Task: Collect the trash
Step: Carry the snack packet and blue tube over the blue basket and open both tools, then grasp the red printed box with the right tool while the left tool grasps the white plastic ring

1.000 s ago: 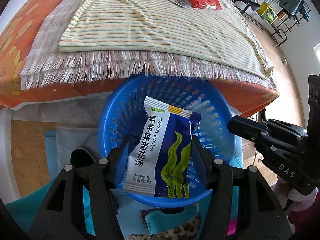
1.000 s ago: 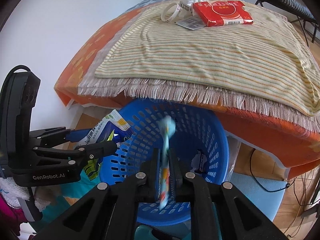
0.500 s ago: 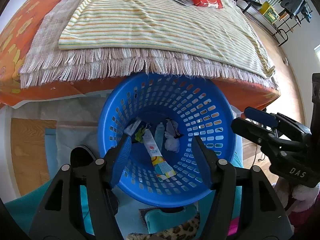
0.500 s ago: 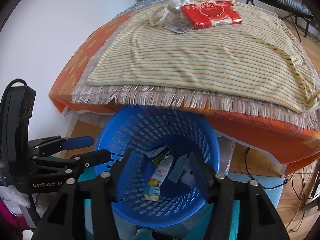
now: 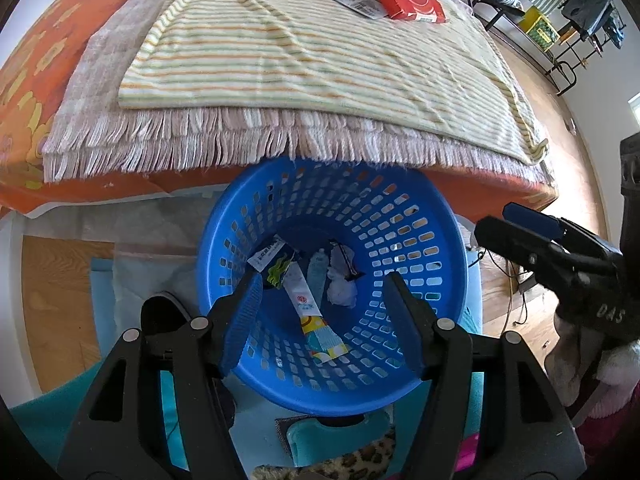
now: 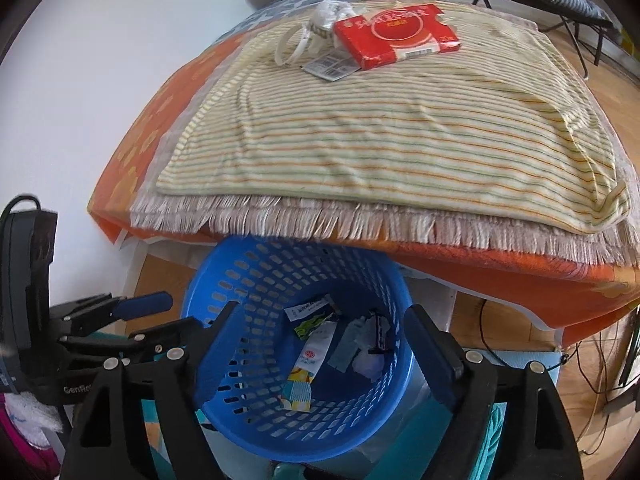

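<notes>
While both my grippers hang empty above the basket (image 5: 448, 240), left gripper (image 5: 324, 304) released, right gripper (image 6: 316, 340) opening, wrappers (image 6: 308, 368) lie inside; the tag (image 6: 328, 65) waits beyond the basket on the desk (image 6: 400, 140), nearer the right one.

Left tool (image 5: 322, 314) empty, right tool (image 6: 316, 354) opening

A blue perforated basket (image 5: 424, 264) is sitting mid-frame, holding white, teal and yellow wrappers (image 5: 308, 304). Above it, a cream towel (image 6: 400, 132) is showing orange and green stripes; a red packet (image 6: 396, 34) is lying upper right.
</notes>
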{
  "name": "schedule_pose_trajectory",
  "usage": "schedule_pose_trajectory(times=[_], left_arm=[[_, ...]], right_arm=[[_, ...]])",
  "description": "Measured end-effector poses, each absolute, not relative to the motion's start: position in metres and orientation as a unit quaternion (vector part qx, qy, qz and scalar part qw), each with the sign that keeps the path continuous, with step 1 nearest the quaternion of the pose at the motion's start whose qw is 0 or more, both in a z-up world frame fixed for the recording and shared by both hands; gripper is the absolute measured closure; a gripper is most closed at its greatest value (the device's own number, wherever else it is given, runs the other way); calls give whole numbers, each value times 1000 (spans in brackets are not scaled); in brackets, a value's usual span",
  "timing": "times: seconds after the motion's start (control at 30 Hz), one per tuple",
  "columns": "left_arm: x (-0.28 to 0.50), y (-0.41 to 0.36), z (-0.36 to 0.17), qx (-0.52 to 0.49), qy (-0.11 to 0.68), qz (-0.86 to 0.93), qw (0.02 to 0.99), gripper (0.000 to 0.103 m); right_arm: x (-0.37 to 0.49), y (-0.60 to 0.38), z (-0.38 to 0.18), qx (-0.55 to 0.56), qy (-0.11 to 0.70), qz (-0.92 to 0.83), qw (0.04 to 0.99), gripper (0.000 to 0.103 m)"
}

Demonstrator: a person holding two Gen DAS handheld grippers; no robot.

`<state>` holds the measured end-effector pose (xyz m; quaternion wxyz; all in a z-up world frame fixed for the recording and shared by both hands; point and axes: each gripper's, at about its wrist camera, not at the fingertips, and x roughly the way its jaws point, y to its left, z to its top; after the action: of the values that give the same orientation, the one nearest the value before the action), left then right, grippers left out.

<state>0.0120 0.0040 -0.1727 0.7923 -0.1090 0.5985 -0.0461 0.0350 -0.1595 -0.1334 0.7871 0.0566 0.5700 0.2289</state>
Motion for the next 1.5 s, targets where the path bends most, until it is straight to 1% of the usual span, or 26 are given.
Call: schedule_pose_trajectory(times=[0.03,0.07,0.37,0.63,0.83,0.9,0.97,1.2,1.5], left_arm=[[13,3,-170,-107,598,-48,793,39],[15,3,-167,-106,596,-50,794,39],[51,4,-136,-91,580,-62,807,39],[99,6,-105,-68,559,-76,823,39],[138,13,-92,-58,543,-75,835,39],[153,17,-91,-58,538,-75,838,39],[165,21,-91,-59,536,-75,839,39],[210,33,-103,-59,531,-64,843,39],[247,41,-123,-64,532,-65,841,39]], right_arm=[[38,-162,-133,61,569,225,789,12],[41,-165,-131,66,567,223,791,11],[75,-185,-111,95,547,202,807,11],[113,-193,-89,116,528,186,820,11],[151,-192,-71,126,511,165,834,10],[167,-190,-70,128,509,158,836,7],[183,-189,-69,139,510,150,836,2],[239,-176,-74,158,502,118,842,2],[306,-170,-105,205,528,52,823,2]])
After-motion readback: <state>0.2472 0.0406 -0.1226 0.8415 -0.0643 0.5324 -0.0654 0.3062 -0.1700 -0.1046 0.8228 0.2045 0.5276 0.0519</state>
